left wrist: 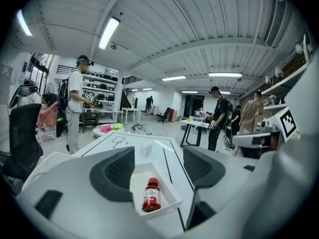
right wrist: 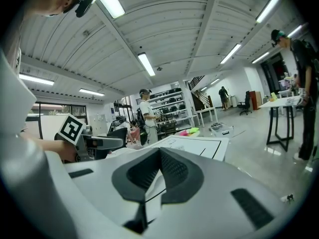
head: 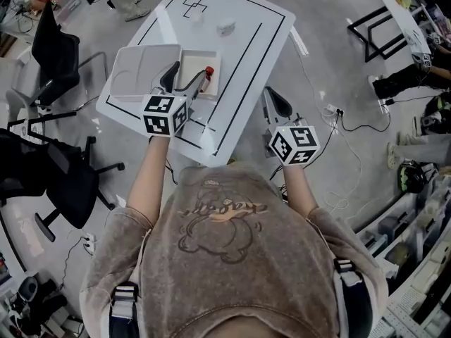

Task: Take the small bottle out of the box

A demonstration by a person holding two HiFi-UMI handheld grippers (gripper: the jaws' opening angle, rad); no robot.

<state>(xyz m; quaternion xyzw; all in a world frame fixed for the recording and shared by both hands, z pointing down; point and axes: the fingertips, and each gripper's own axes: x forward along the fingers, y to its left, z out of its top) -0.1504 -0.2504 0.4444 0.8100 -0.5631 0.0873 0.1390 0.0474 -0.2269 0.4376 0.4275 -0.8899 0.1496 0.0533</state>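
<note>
Left claw [left wrist: 158,154] spread over small bottle [left wrist: 151,197] in box [left wrist: 173,195], label print unreadable, right claw [right wrist: 159,158] pressed together

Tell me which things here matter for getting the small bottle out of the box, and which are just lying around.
Job: small bottle, inside the open box; left gripper, jaws open over it.
Lying about: two small white items at the table's far end; black chairs; right gripper, shut, empty.

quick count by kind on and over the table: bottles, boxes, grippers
bottle: 1
box: 1
grippers: 2, left gripper and right gripper
total: 4
</note>
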